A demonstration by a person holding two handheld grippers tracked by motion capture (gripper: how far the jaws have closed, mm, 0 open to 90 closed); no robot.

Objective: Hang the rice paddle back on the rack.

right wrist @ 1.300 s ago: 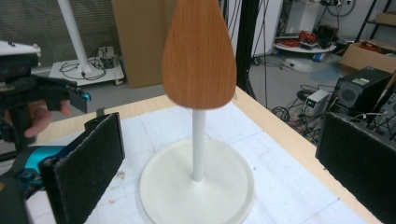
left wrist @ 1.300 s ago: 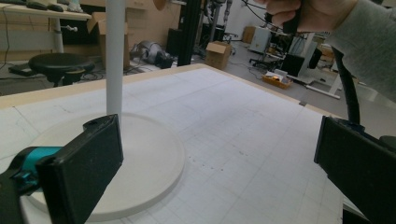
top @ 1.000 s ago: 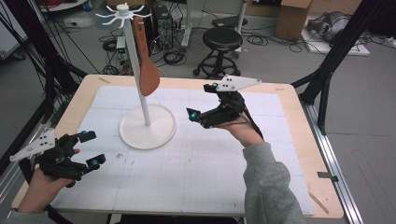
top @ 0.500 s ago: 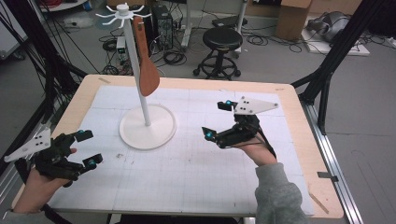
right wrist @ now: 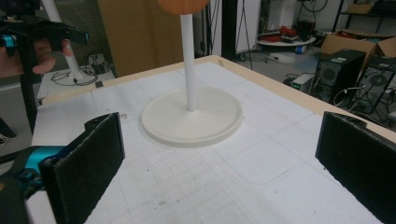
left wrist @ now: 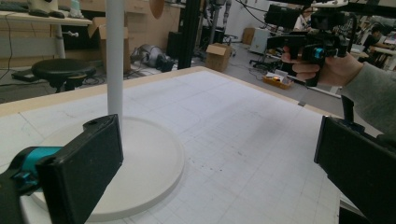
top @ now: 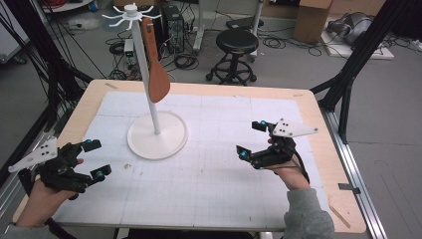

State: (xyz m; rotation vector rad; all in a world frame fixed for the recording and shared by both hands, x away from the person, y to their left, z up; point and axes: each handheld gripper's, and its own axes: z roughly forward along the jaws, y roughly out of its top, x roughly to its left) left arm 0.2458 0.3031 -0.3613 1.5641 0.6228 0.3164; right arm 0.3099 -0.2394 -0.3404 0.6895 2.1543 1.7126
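Spatula (top: 155,69) hangs from a hook at the top of the stand (top: 157,134), blade down, clear of the base, at the table's far left. In the left gripper view just its tip shows (left wrist: 157,6), cut by the top edge; in the right gripper view just the blade's bottom (right wrist: 183,5), also cropped. How the handle sits on the hook is hard to make out.

Left gripper (top: 94,159) sits at the near-left corner, jaws wide apart, empty, near the table (top: 318,124) edge. Right gripper (top: 251,139) is right of center, jaws spread, empty, well apart from the stand. Open mat lies between both grippers and the base. The stool (top: 238,42) stands beyond the far edge.
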